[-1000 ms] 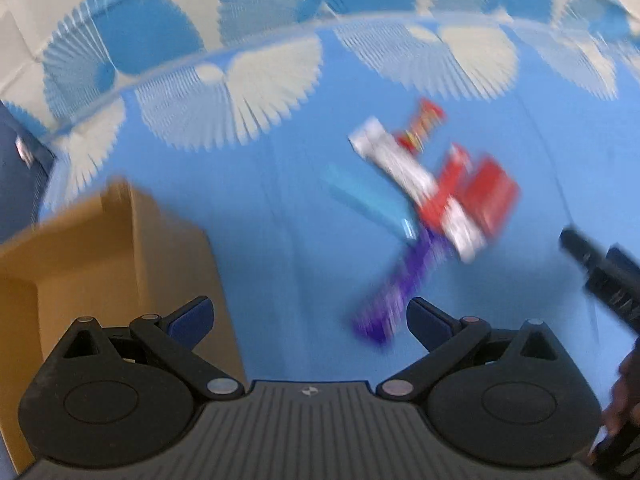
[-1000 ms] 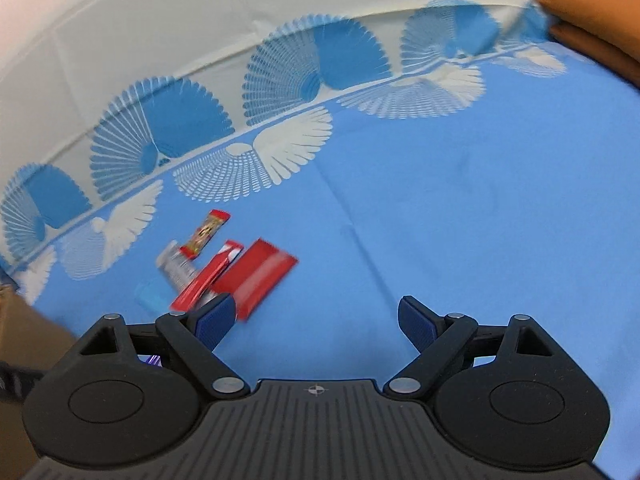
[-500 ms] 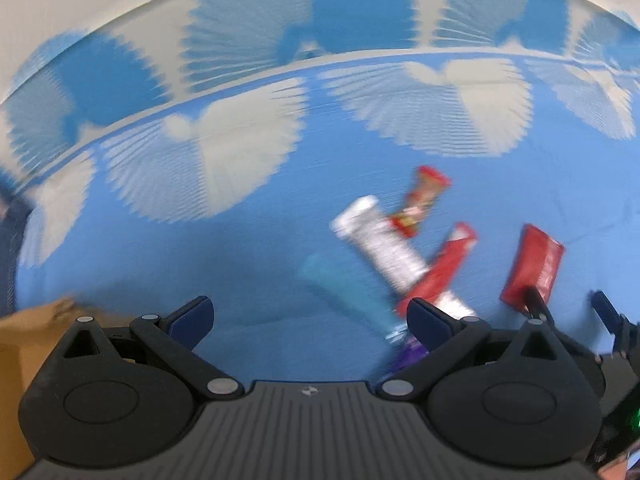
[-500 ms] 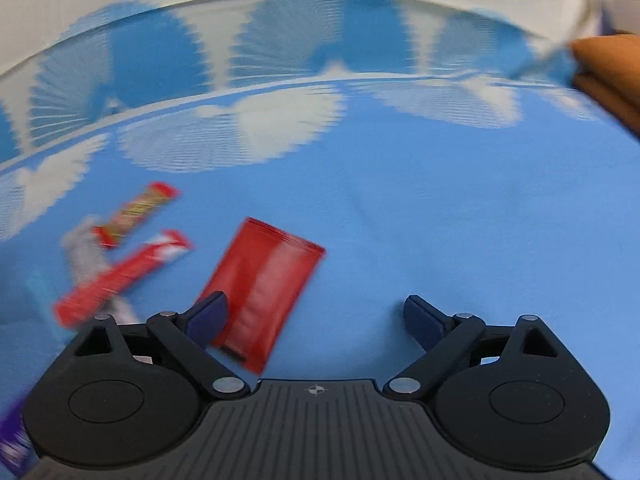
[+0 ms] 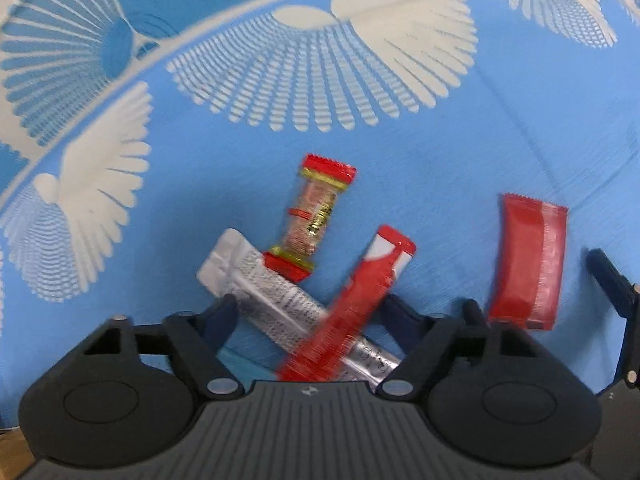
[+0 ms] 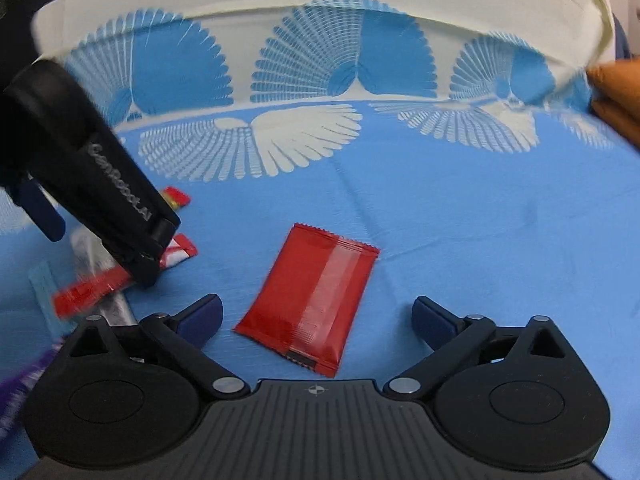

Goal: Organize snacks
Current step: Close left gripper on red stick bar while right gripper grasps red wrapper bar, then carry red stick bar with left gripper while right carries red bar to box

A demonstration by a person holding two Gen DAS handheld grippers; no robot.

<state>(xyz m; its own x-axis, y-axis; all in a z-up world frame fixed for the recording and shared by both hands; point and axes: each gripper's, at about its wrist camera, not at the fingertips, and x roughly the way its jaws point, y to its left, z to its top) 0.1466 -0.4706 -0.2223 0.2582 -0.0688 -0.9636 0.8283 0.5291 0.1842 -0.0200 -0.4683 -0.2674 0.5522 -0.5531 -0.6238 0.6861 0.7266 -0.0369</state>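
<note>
Snack packets lie on a blue cloth. In the left wrist view my left gripper is open over a long red stick packet that crosses a silver packet. A small red-and-gold bar lies just beyond them. My right gripper is open, its fingers on either side of a flat red pouch, which also shows in the left wrist view. The left gripper body shows at the right wrist view's left, above the red stick.
A pale blue packet and a purple wrapper lie at the left edge of the right wrist view. Orange cushions sit at the far right. The blue-and-white patterned cloth stretches to the right.
Both grippers have moved forward and down to the snacks. The cardboard box has left the left view. The red stick now lies between the left fingers and the red pouch between the right fingers.
</note>
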